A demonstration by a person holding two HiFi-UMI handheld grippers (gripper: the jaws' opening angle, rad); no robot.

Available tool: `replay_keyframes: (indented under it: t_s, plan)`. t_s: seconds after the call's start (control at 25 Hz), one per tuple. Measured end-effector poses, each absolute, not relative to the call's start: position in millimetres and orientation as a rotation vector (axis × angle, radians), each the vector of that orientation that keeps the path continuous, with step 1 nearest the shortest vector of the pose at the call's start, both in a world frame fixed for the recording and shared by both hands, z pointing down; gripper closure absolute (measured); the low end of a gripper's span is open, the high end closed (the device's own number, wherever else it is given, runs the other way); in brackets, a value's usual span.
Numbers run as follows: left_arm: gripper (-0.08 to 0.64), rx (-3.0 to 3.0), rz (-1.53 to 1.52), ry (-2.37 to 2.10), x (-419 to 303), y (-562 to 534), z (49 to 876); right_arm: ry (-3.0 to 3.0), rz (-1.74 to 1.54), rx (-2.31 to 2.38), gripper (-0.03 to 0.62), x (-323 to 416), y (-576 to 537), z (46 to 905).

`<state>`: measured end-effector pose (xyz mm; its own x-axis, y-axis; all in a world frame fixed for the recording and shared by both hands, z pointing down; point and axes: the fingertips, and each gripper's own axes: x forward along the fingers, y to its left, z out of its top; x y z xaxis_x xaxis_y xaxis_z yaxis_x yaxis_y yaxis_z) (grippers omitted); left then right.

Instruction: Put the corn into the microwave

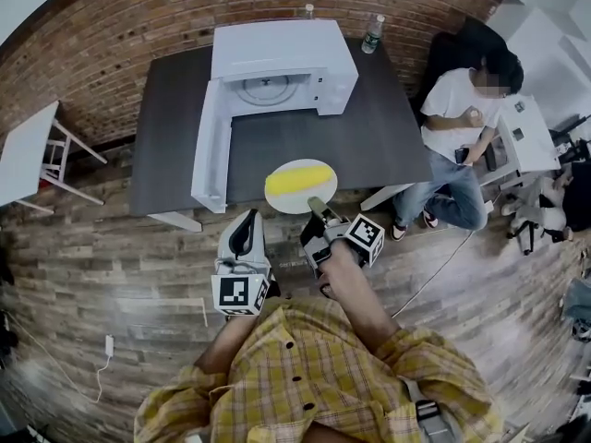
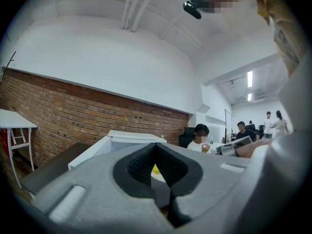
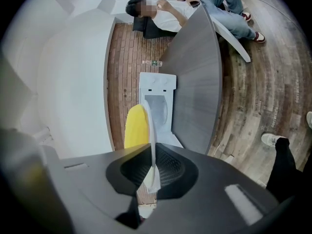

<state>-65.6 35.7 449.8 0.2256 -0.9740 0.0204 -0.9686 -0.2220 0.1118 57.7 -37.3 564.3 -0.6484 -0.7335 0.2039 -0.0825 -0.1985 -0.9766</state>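
Observation:
A yellow corn cob (image 1: 297, 181) lies on a white plate (image 1: 284, 203) held over the near edge of the dark table (image 1: 388, 137). My right gripper (image 1: 319, 209) is shut on the plate's near rim. In the right gripper view the plate (image 3: 152, 130) shows edge-on between the pads, with the corn (image 3: 134, 128) on it. The white microwave (image 1: 277, 58) stands at the back of the table, its door (image 1: 211, 146) swung open to the left. My left gripper (image 1: 247, 224) is shut and holds nothing, just left of the plate and short of the table.
A person (image 1: 462, 127) sits at the table's right end beside a white desk (image 1: 526, 132). Two bottles (image 1: 372, 33) stand behind the microwave. A small white table (image 1: 28, 150) stands at the left. A brick wall (image 1: 120, 35) runs behind the table.

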Motion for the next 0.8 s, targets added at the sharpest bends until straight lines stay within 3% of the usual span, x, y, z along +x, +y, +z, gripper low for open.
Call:
replay_keyframes:
  t_s: [0.8]
  plan:
    - [0.560, 2.476, -0.152, -1.710, -126.8, -57.0, 442.5, 1.565, -1.826, -1.017, 0.568, -11.8, -115.1, 554.9]
